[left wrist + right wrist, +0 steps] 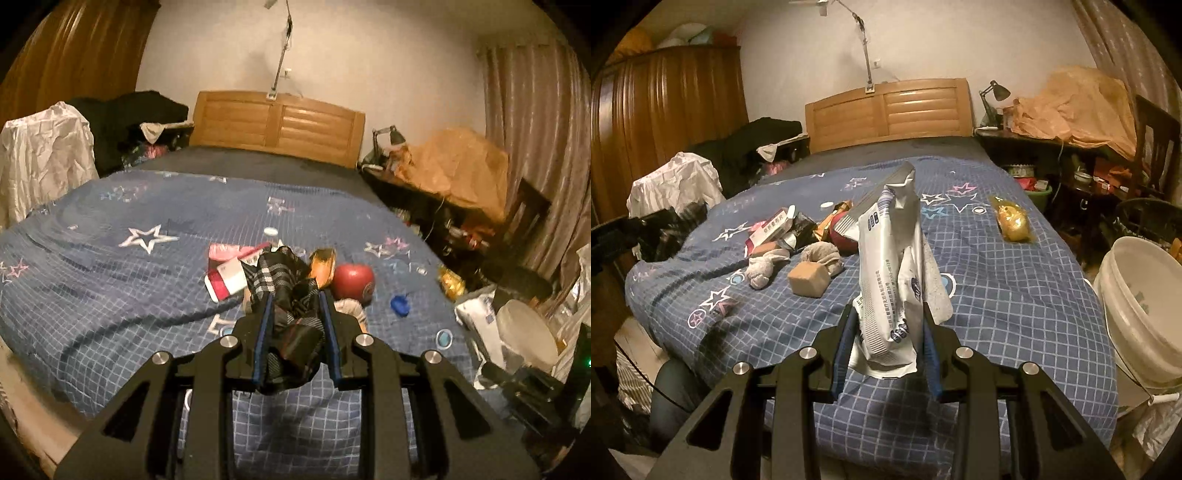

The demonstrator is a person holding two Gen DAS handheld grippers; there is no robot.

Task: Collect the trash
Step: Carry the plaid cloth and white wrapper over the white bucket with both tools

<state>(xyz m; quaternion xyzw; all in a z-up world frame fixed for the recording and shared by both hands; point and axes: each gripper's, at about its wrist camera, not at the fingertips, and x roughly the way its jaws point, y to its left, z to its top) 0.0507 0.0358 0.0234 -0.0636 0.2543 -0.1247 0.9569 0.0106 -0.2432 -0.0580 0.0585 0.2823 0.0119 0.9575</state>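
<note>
My left gripper [295, 295] is shut on a dark plaid wrapper [284, 291] and holds it above the blue bed [110, 280]. My right gripper [888, 314] is shut on a white and silver printed packet [897, 266] that stands upright between the jaws. A white bucket [1141, 306] stands at the bed's right side, and also shows in the left wrist view [524, 336]. On the bed lie a red and white box [227, 280], a red apple [352, 280], a gold wrapper [1014, 221], a tan block [809, 278] and grey socks [764, 267].
A wooden headboard [890, 110] is at the far end. A cluttered dark desk [1052, 144] with a lamp [995, 90] and orange cloth stands on the right. A wardrobe [665, 110] and piled clothes stand on the left. A blue cap [400, 304] lies near the apple.
</note>
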